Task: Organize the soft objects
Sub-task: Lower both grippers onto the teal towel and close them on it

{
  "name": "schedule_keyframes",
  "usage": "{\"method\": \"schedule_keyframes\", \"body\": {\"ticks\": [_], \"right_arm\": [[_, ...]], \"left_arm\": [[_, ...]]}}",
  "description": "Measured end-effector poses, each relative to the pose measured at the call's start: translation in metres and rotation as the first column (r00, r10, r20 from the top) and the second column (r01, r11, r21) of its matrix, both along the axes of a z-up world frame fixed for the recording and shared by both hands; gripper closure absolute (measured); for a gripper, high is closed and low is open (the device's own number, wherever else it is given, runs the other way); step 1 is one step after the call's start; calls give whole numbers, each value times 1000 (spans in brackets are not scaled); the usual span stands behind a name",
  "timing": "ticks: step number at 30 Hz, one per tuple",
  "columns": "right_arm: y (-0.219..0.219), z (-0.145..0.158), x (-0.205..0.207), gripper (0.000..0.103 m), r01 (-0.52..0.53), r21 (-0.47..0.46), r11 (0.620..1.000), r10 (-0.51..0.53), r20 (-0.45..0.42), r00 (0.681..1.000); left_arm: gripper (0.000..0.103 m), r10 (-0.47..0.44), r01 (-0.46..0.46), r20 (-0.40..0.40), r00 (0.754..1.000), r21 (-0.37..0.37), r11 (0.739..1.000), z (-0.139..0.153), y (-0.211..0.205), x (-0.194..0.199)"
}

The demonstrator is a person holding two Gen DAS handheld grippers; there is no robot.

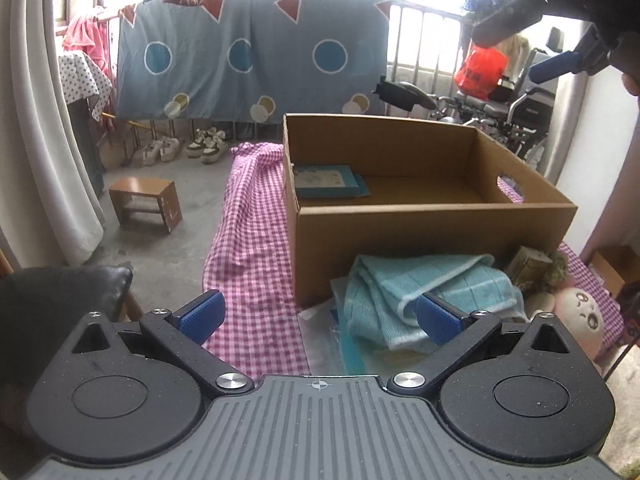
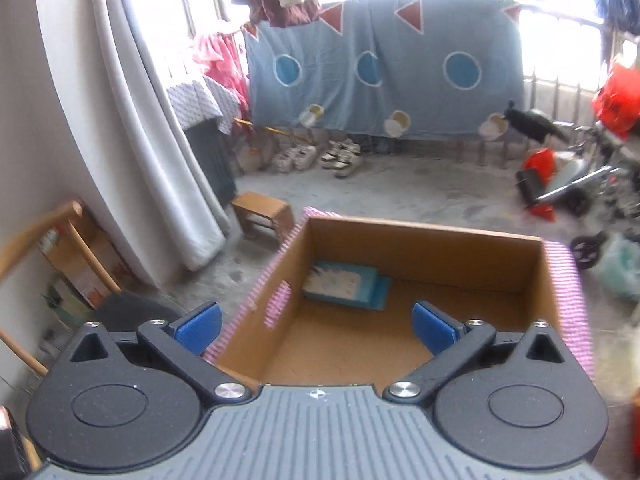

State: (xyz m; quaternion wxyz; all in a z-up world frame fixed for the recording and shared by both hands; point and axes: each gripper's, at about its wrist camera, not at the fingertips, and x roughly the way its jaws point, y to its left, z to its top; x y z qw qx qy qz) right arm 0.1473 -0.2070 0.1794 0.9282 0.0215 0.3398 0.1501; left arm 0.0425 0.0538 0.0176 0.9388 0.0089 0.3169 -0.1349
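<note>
An open cardboard box (image 1: 432, 228) stands on a table under a pink checked cloth (image 1: 256, 264); a flat teal packet (image 1: 330, 182) lies in its far left corner. A folded light-teal towel (image 1: 432, 292) lies on the near side of the box, beside a pale plush doll (image 1: 580, 320). My left gripper (image 1: 320, 316) is open just short of the towel, its right pad over the towel's near edge. My right gripper (image 2: 316, 326) hangs open and empty above the box (image 2: 400, 320), with the teal packet (image 2: 344, 286) below it. The right gripper (image 1: 560, 60) also shows at the left wrist view's top right.
A small wooden stool (image 1: 146, 208) and pairs of shoes (image 1: 188, 148) are on the concrete floor left of the table. A blue patterned sheet (image 1: 252, 60) hangs on a railing behind. A wheelchair (image 1: 512, 112) stands at the right, and grey curtains (image 1: 44, 140) at the left.
</note>
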Motion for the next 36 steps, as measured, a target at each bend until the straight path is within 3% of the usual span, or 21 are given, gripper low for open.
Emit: {"method": "schedule_keyframes", "body": {"ticks": [5, 8, 10, 12, 14, 17, 22, 27, 29, 31, 34, 36], "right_arm": [[6, -23, -36, 0, 126, -188, 974, -123, 28, 992], [2, -40, -51, 0, 153, -208, 966, -152, 21, 988], [-8, -53, -58, 0, 143, -130, 981, -145, -10, 989], [-22, -67, -66, 0, 120, 18, 993, -119, -54, 991], [-36, -80, -75, 0, 104, 159, 982, -94, -66, 993], [-49, -98, -88, 0, 121, 274, 954, -107, -64, 992], [-48, -121, -104, 0, 167, 341, 925, -167, -29, 986], [-41, -140, -98, 16, 176, 368, 913, -166, -59, 984], [-40, -146, -90, 28, 186, 362, 913, -167, -83, 983], [-37, -154, -83, 33, 200, 355, 913, -174, -105, 979], [-32, -165, -76, 37, 201, 356, 913, -163, -132, 978], [-28, -171, -73, 38, 196, 355, 914, -153, -146, 977]], "left_arm": [[0, -9, 4, -66, 998, -75, 997, -7, 10, -5], [0, -4, 3, -6, 1000, -76, 997, -6, 11, -12], [0, -22, 22, 9, 1000, -63, 998, -5, 7, -13], [0, -41, 42, 17, 999, -51, 998, -6, 1, -13], [0, -65, 65, 6, 998, -57, 996, -9, -6, -11], [0, -105, 104, -16, 994, -88, 991, -15, -13, -7], [0, -97, 93, -33, 995, -101, 991, -20, -20, 7], [2, -101, 81, -93, 990, -204, 976, -25, -15, 32], [8, -102, 67, -131, 986, -243, 968, -29, -12, 41], [11, -107, 55, -172, 979, -285, 957, -34, -10, 49], [24, -125, 42, -233, 964, -329, 943, -41, -9, 59], [26, -144, 44, -268, 953, -346, 937, -45, -9, 63]]}}
